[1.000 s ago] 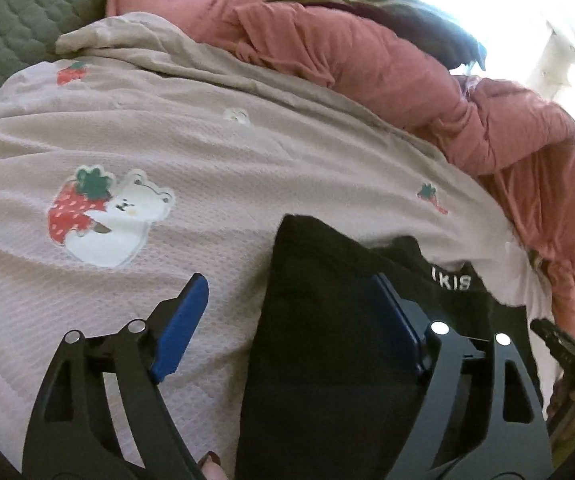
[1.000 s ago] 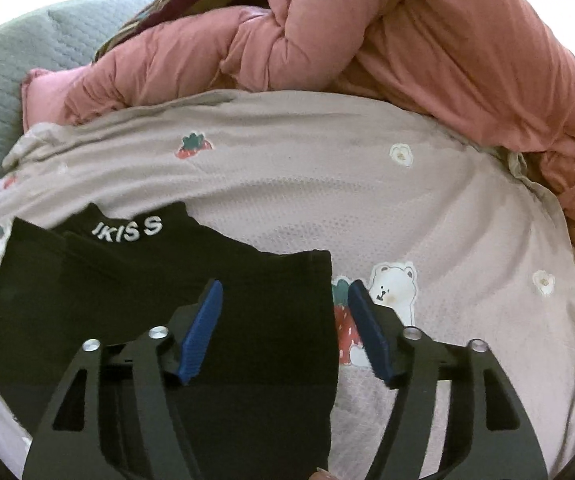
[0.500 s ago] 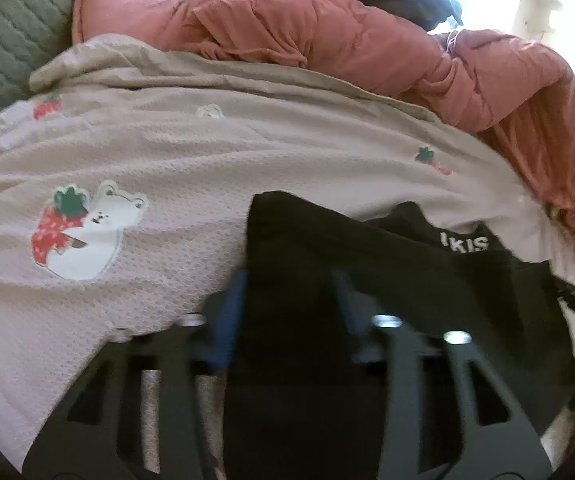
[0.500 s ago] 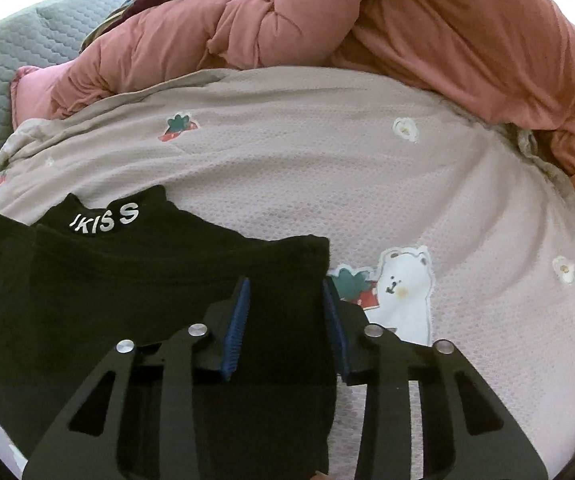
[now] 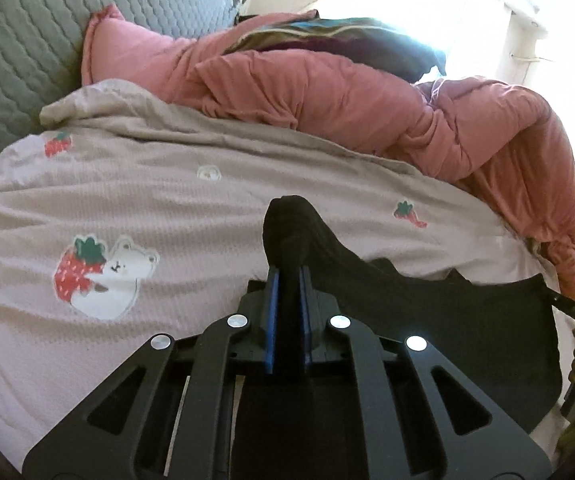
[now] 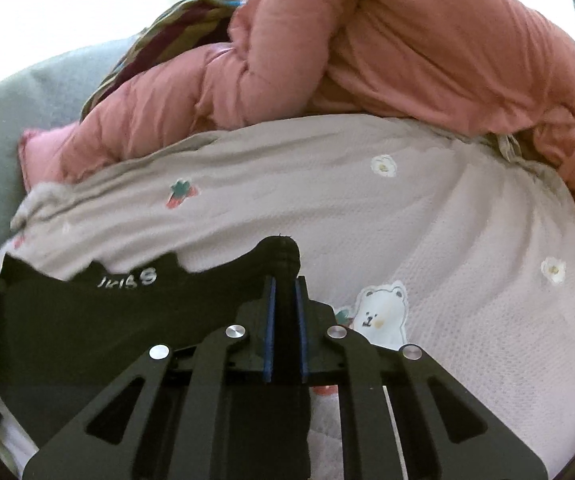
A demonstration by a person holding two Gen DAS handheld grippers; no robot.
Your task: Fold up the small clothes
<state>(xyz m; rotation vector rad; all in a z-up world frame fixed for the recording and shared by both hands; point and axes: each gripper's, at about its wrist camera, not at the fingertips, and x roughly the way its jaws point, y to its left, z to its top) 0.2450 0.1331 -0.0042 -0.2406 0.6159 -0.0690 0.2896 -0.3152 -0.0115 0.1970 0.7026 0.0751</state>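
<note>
A beige bear-print blanket [image 5: 191, 200] is spread before a pink duvet [image 5: 367, 96]. The black garment [image 6: 99, 328], lying left-right, is pinched by left gripper [image 5: 287, 276] and right gripper [image 6: 285, 284].

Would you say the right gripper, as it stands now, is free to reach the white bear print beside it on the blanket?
Probably not yet. The right gripper is shut on a corner of the black garment, so it is occupied. The way itself looks free: the bear print lies uncovered on the blanket, just beside the fingers.
</note>
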